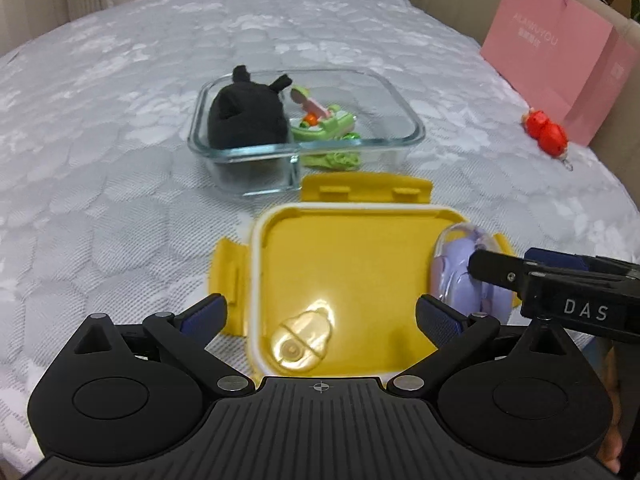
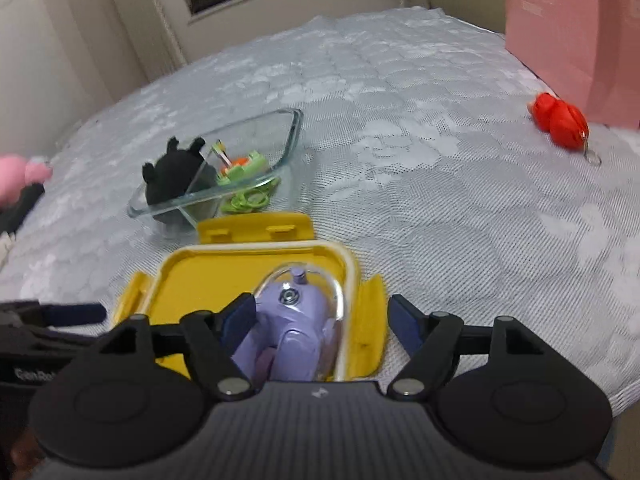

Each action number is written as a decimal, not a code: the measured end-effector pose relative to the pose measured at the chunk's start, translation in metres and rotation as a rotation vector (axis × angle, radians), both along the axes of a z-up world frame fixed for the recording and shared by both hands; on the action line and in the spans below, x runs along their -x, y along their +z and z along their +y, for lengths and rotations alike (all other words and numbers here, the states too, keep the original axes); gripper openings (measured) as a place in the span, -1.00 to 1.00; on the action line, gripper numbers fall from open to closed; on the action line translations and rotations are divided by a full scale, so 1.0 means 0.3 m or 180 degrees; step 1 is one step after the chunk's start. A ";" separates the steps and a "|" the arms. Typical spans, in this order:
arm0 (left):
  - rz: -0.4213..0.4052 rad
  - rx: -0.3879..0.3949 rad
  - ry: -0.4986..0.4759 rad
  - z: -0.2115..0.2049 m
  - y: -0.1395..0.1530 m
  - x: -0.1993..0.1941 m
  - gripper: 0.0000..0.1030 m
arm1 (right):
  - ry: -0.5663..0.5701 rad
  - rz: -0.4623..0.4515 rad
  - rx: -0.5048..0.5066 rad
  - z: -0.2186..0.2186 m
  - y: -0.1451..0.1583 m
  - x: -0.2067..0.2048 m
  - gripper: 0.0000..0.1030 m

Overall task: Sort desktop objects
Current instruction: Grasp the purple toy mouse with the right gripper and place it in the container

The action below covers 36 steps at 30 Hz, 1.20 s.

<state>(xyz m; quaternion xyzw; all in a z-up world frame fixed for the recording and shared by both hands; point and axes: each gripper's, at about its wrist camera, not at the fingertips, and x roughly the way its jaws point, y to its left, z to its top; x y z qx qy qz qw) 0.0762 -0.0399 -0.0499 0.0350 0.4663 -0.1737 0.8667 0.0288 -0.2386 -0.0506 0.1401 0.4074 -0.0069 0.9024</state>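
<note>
- Black left gripper (image 1: 322,312): jaws spread wide over yellow lid (image 1: 340,268), holding nothing.
- Right gripper (image 2: 320,316): jaws apart, purple toy (image 2: 288,328) between them, lying on lid's right edge.
- Beyond: glass container (image 1: 404,136) with black plush (image 1: 248,116), green toy (image 1: 324,124).
- Far right: red toy (image 1: 546,134), pink bag (image 1: 560,48).

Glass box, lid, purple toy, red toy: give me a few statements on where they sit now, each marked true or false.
1. The black plush sits in the glass box. True.
2. The purple toy lies in the glass box. False: it rests on the yellow lid.
3. The red toy lies on the cloth near the pink bag. True.
4. The lid is clipped onto the glass box. False: it lies on the cloth in front of it.
5. The right tool is shut on the red toy. False: its jaws are open around the purple toy.
</note>
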 end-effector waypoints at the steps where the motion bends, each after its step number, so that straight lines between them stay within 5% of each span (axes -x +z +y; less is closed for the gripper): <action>1: 0.0004 0.0008 0.0042 0.014 -0.002 -0.001 0.99 | -0.0013 -0.0011 0.0027 0.016 -0.001 -0.001 0.45; 9: 0.0130 0.0339 0.0303 0.144 -0.016 -0.021 1.00 | 0.0174 -0.0050 0.1057 0.220 -0.072 -0.043 0.34; 18: 0.0259 0.0482 0.0333 0.178 -0.052 -0.049 1.00 | 0.0092 -0.0100 0.0325 0.059 -0.010 -0.055 0.31; 24: 0.0327 0.0527 0.0281 0.165 -0.065 -0.056 1.00 | 0.0159 -0.0279 -0.0152 -0.026 0.126 -0.137 0.27; 30: 0.0311 0.0452 0.0164 0.135 -0.055 -0.044 1.00 | 0.0558 -0.0429 0.0285 0.070 0.224 -0.379 0.27; 36: 0.0257 0.0389 0.0085 0.117 -0.040 -0.047 1.00 | 0.0922 0.0122 0.0898 0.192 0.163 -0.594 0.24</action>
